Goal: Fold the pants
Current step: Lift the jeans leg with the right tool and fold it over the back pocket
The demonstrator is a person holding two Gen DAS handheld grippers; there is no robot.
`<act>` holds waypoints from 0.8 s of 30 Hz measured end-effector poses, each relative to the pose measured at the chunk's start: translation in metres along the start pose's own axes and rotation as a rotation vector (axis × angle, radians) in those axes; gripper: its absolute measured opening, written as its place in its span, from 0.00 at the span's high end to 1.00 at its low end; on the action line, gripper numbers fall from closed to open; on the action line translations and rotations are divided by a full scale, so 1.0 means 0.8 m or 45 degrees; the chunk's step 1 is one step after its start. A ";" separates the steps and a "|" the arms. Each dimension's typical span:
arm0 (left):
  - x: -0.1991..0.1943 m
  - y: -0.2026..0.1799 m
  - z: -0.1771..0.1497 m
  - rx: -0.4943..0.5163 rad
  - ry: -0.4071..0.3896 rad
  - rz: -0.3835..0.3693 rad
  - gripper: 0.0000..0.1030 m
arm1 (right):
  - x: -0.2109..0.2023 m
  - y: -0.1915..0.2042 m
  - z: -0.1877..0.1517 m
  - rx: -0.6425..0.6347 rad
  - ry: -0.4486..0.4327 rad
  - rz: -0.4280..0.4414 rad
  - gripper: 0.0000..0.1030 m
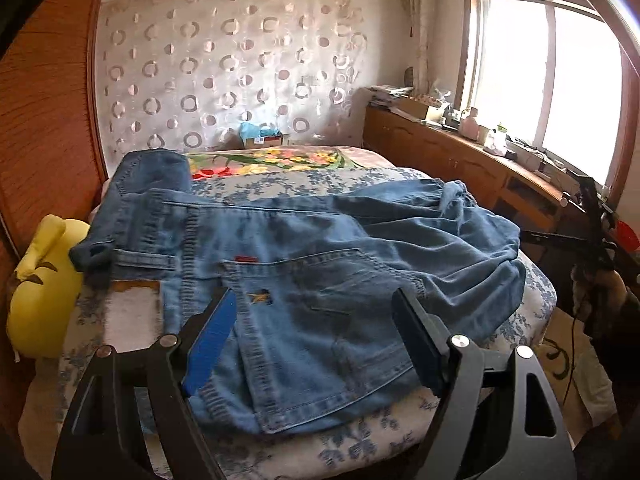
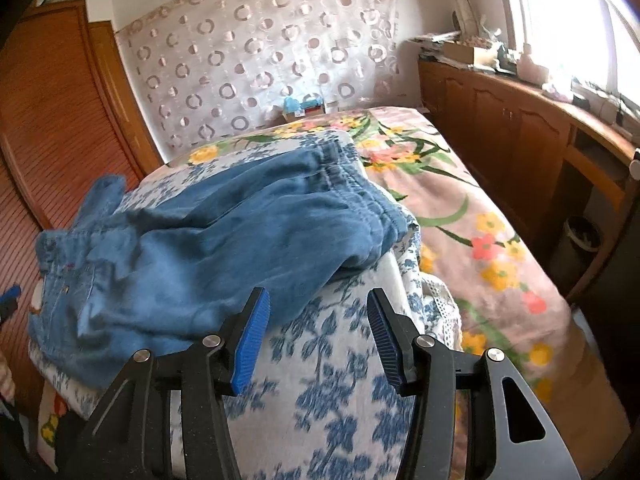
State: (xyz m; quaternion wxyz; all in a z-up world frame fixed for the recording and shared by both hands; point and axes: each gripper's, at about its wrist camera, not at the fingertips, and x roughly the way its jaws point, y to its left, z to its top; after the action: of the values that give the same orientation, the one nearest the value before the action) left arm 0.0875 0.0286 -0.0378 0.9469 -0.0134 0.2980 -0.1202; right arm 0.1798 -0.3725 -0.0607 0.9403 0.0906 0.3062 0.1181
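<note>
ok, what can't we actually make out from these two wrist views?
- Jeans, left wrist view: the near hem sits behind the left gripper; how many layers are stacked cannot be told.
- Jeans, right wrist view: blurred, so seams and pocket are unclear; the left end runs behind the frame edge.
- Yellow toy, left wrist view: cut off by the bed; its shape is unclear.
- Right gripper: the cloth beneath it is blurred.

Jeans (image 1: 304, 248) cover most of pad (image 2: 320, 380); bare strip of pad at near edge, under right gripper (image 2: 318, 312), jaws apart, nothing between. Left gripper (image 1: 316, 312) spread over jeans pocket end, nothing between its fingers. Yellow toy (image 1: 44, 280) crowds left edge beside waistband. Wardrobe (image 2: 48, 128) blocks left side. Cabinet (image 2: 512, 128) walls right; floral bed (image 2: 460, 220) between lies bare.
</note>
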 end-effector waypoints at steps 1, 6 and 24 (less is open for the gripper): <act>0.002 -0.003 0.000 0.003 0.004 -0.006 0.22 | 0.005 -0.001 0.003 0.008 0.001 -0.004 0.49; 0.006 -0.016 0.003 0.016 0.016 -0.010 0.22 | 0.021 -0.003 0.015 0.040 0.019 -0.003 0.49; -0.007 -0.007 -0.004 0.006 0.013 0.019 0.22 | 0.002 0.012 0.032 0.037 -0.013 0.062 0.96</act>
State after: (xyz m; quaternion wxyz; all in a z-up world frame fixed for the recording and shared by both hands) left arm 0.0800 0.0246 -0.0372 0.9463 -0.0085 0.3025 -0.1139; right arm 0.1948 -0.3651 -0.0385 0.9373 0.1122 0.3006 0.1359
